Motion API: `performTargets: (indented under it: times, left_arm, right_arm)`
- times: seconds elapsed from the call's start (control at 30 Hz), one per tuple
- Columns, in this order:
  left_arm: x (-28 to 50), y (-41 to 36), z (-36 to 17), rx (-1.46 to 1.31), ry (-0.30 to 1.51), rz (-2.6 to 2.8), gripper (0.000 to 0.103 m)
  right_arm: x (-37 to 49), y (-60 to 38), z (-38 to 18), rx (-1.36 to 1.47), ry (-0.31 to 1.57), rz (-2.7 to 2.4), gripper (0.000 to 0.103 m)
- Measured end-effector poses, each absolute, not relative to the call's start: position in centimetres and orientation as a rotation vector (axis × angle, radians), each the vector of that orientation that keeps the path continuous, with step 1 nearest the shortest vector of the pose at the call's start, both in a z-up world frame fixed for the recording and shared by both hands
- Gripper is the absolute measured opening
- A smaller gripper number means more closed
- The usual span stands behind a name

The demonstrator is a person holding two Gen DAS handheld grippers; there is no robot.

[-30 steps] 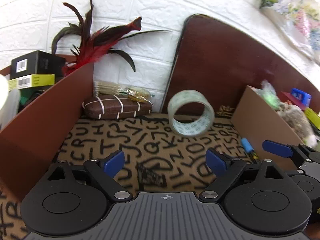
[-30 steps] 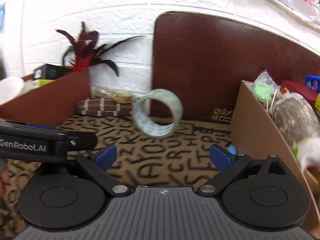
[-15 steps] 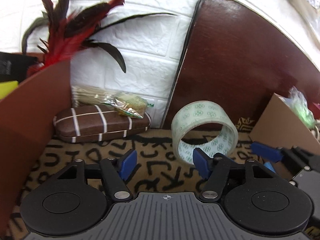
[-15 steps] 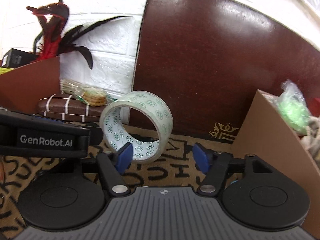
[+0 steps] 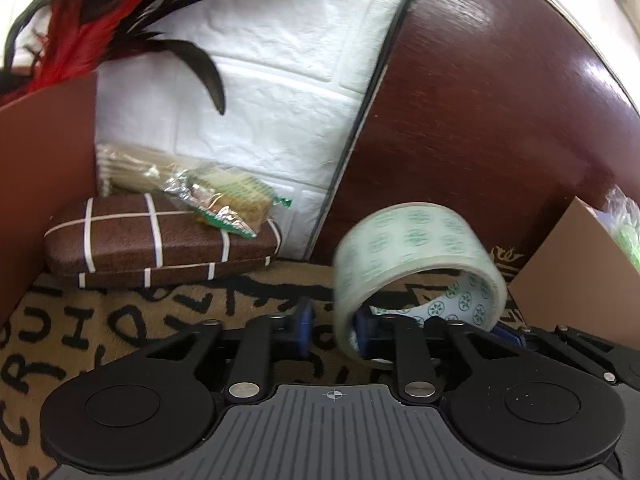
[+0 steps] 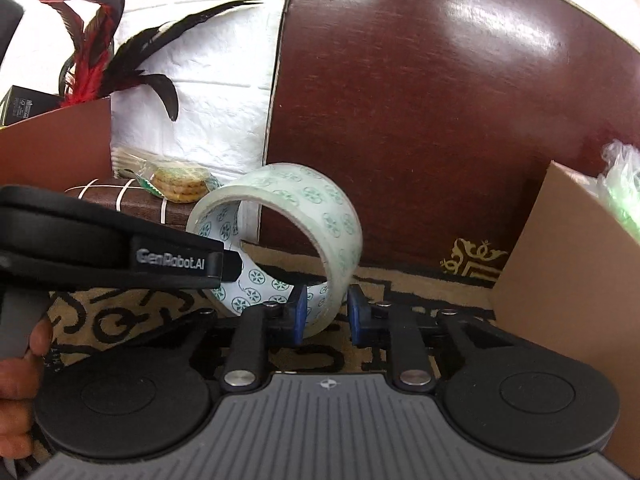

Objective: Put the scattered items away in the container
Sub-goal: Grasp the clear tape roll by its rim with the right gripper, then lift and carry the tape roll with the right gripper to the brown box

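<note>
A roll of clear tape (image 5: 408, 232) with green printed marks stands on edge on the lettered mat (image 5: 120, 320), in front of a dark wooden board. My left gripper (image 5: 334, 324) is shut on the roll's near left wall, one blue pad outside and one inside the ring. In the right wrist view the same tape roll (image 6: 304, 188) has its lower right wall between the blue pads of my right gripper (image 6: 328, 312). Its jaws are closing and both pads touch the wall. The left tool's black housing covers the roll's lower left there.
Brown cardboard box walls stand at the left (image 5: 48, 160) and the right (image 5: 580, 272). A striped brown glasses case (image 5: 160, 240) with a biscuit packet (image 5: 224, 196) on it lies by the white wall. Red and black feathers (image 5: 80, 20) rise behind the left box. A hand (image 6: 16, 380) holds the left tool.
Both grippers moved forward and down to the tape roll. Their jaws went from wide open to pinched on the roll's wall, left side and right side.
</note>
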State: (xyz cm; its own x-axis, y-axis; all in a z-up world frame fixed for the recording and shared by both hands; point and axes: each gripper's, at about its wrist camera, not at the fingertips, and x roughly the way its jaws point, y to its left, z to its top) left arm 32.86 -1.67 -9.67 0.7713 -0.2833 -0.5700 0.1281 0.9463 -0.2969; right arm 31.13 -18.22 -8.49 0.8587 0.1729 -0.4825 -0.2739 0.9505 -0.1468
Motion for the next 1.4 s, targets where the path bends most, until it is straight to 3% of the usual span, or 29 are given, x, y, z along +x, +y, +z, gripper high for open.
performTargets:
  times: [0.23,0.53,0.9,1.2,1.23,1.33,1.4]
  left_arm:
    - [30.1,-0.9,-8.1,-0.244,0.68,-0.249,0.006]
    - [19.4,0.7,-4.7,-0.207,0.734,-0.2,0.007]
    - [6.2,4.6,-6.4,-0.256,0.81,-0.144,0.008]
    - [3.2,8.0,-6.6,-0.281,0.799,-0.081,0.01]
    - [3.3,8.3,-6.7,-0.288,0.801,-0.076,0.012]
    - [3.7,8.9,-6.8,-0.297,0.794,-0.06,0.033]
    - [3.7,9.2,-6.7,-0.3,0.776,-0.062,0.034]
  right_arm:
    - [29.3,-18.9,-6.4,-0.164,0.512,0.279,0.017]
    - [19.8,-19.6,-3.2,-0.13,0.551,0.403,0.017]
    - [9.3,-19.3,-3.9,-0.16,0.621,0.524,0.018]
    - [7.6,-16.4,-3.7,-0.201,0.629,0.608,0.018]
    - [7.7,-16.1,-3.7,-0.203,0.631,0.611,0.018]
    - [7.6,-15.5,-3.6,-0.204,0.622,0.617,0.019]
    - [7.7,-15.2,-3.5,-0.212,0.607,0.611,0.022]
